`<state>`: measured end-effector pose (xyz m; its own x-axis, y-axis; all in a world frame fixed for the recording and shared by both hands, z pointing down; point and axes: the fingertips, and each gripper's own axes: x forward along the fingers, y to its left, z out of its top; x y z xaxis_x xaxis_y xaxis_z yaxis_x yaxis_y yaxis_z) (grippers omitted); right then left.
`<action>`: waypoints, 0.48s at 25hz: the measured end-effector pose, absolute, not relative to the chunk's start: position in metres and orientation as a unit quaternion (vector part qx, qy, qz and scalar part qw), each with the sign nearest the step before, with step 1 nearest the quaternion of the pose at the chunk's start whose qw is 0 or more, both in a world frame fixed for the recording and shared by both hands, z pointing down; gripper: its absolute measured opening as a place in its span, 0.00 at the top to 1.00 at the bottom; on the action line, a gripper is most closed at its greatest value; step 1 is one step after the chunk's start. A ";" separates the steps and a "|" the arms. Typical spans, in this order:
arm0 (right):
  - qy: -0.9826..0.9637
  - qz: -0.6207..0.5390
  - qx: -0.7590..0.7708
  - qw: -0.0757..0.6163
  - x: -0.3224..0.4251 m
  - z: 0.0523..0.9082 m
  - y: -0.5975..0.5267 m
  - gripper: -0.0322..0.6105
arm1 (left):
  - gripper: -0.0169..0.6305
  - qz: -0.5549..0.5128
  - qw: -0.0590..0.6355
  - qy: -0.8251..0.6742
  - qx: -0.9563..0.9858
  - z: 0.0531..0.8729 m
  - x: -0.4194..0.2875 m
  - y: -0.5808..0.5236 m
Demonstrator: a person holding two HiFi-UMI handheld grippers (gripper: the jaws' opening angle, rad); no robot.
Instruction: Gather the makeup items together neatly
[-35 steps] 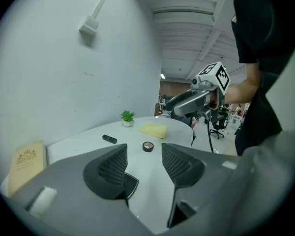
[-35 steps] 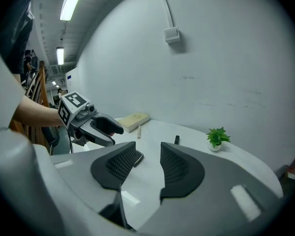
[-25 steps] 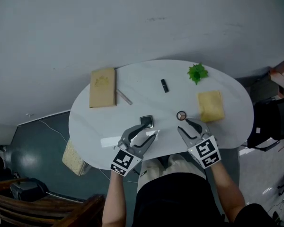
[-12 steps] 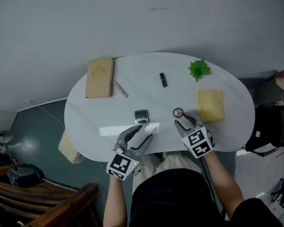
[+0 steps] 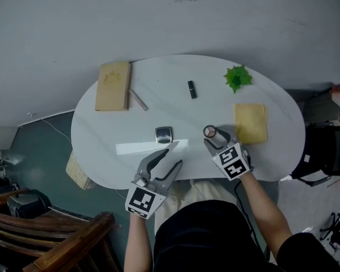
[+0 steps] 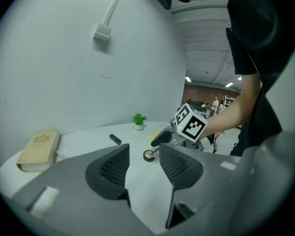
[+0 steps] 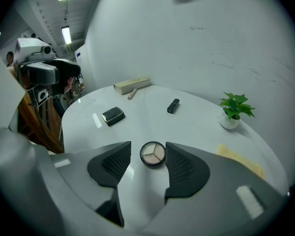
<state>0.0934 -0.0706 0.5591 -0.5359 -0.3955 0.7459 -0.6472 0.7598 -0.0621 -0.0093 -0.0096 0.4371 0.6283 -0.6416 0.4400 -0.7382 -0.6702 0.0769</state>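
While the right gripper point(image 5: 213, 139) has just been opening its jaws, the round black compact with pale powder pans point(image 7: 153, 154) lies released between their tips on the white oval table point(image 5: 102, 146). The left gripper point(image 5: 173, 152) hovers with jaws parted and empty, near a square black compact point(image 5: 163, 134).

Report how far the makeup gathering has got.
Done: nothing grouped yet; the items lie apart. In hand: the right gripper has just been opening its jaws around the round compact, not pressing it. Still to do: bring square compact, black tube and thin stick together.
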 end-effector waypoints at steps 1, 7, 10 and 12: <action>-0.859 0.169 0.303 0.377 0.094 0.562 -0.071 0.63 | 0.69 0.191 0.127 -0.386 0.894 0.437 -0.008 -0.009; -0.851 0.173 0.305 0.390 0.093 0.577 -0.077 0.61 | 0.69 0.199 0.136 -0.378 0.894 0.445 -0.009 -0.005; -0.850 0.175 0.306 0.392 0.094 0.582 -0.077 0.61 | 0.69 0.204 0.139 -0.375 0.894 0.448 -0.011 -0.004; -0.849 0.176 0.306 0.394 0.093 0.584 -0.077 0.61 | 0.69 0.205 0.140 -0.373 0.894 0.449 -0.011 -0.004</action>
